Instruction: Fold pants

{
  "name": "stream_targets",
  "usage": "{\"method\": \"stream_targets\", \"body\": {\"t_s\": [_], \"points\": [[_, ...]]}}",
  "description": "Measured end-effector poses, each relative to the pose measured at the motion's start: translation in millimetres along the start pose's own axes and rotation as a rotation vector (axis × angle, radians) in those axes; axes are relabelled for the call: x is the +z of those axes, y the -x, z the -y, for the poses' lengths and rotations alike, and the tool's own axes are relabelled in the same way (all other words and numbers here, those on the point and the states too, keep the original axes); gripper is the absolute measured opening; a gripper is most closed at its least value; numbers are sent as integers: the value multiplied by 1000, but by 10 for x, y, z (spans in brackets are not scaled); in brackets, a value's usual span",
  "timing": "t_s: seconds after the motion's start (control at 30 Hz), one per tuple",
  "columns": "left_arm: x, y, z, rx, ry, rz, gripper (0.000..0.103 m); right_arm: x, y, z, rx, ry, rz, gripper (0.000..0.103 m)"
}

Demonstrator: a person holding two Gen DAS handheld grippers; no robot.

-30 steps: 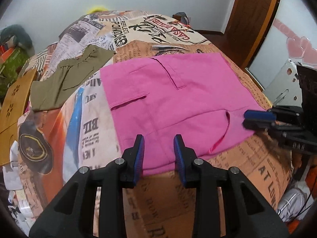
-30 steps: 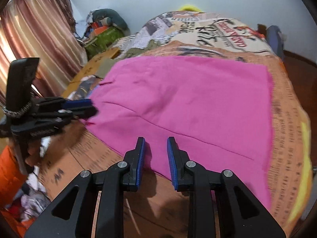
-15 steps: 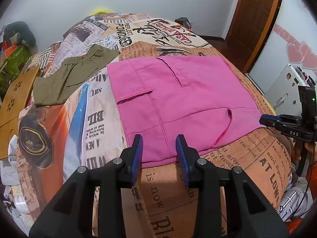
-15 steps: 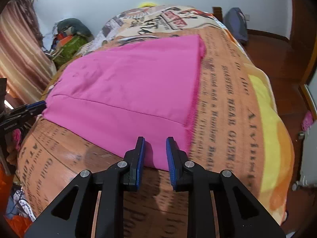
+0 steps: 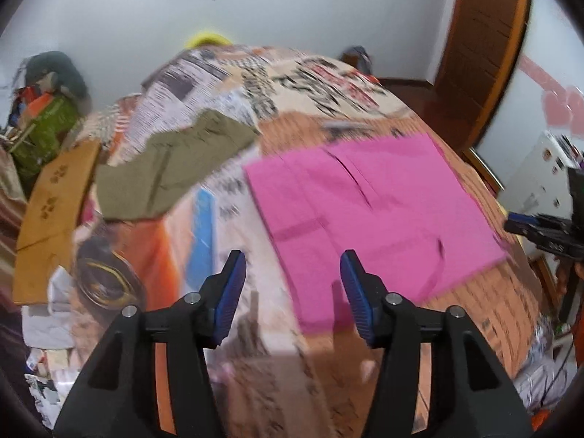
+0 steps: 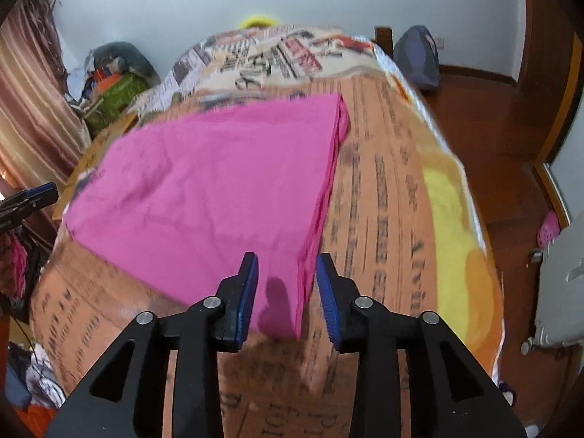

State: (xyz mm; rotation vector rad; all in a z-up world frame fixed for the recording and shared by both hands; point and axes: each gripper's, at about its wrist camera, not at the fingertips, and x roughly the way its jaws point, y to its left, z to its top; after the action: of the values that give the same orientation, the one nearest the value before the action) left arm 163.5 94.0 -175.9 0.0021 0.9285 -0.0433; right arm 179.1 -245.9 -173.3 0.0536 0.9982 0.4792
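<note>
Pink pants (image 5: 368, 211) lie folded flat on a bed with a newspaper-print cover (image 5: 226, 219). My left gripper (image 5: 292, 292) is open and empty, hovering over the near left corner of the pants. In the right wrist view the pink pants (image 6: 219, 179) fill the middle. My right gripper (image 6: 286, 292) is open and empty, just above their near right corner. Each gripper shows at the edge of the other's view, the right one (image 5: 536, 226) and the left one (image 6: 25, 204).
Olive-green pants (image 5: 171, 168) lie on the bed to the left of the pink ones. A wooden board (image 5: 47, 200) leans at the bed's left side. A wooden door (image 5: 478, 47) and floor (image 6: 503, 116) are on the right. Clutter is piled by the far wall (image 6: 113, 80).
Both grippers have opened wider. The left one moved left to the near left corner of the pants. The right one swung right to the near right corner.
</note>
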Motion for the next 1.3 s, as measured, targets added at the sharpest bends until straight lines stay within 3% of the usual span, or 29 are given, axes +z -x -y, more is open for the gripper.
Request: {"method": "stream_targets", "body": {"t_s": [0.2, 0.47, 0.73, 1.0, 1.17, 1.23, 1.27, 1.3], "points": [[460, -252, -269, 51, 59, 6, 54, 342, -60, 22, -4, 7, 59, 37], [791, -784, -362, 25, 84, -48, 54, 710, -298, 150, -31, 10, 87, 40], [873, -1221, -454, -12, 105, -121, 54, 991, -737, 292, -41, 20, 64, 40], [727, -1505, -453, -82, 147, -189, 51, 1112, -1136, 431, -41, 21, 23, 40], [718, -1467, -409, -90, 141, -174, 40, 1131, -1281, 497, -5, 0, 20, 40], [722, -1453, -378, -86, 126, -166, 32, 1132, -1296, 506, 14, -3, 27, 40], [723, -1437, -356, -68, 114, -159, 23, 1138, -1300, 492, 14, 3, 26, 40], [724, -1421, -334, -44, 95, -153, 21, 1143, -1297, 478, 10, 14, 31, 36]]}}
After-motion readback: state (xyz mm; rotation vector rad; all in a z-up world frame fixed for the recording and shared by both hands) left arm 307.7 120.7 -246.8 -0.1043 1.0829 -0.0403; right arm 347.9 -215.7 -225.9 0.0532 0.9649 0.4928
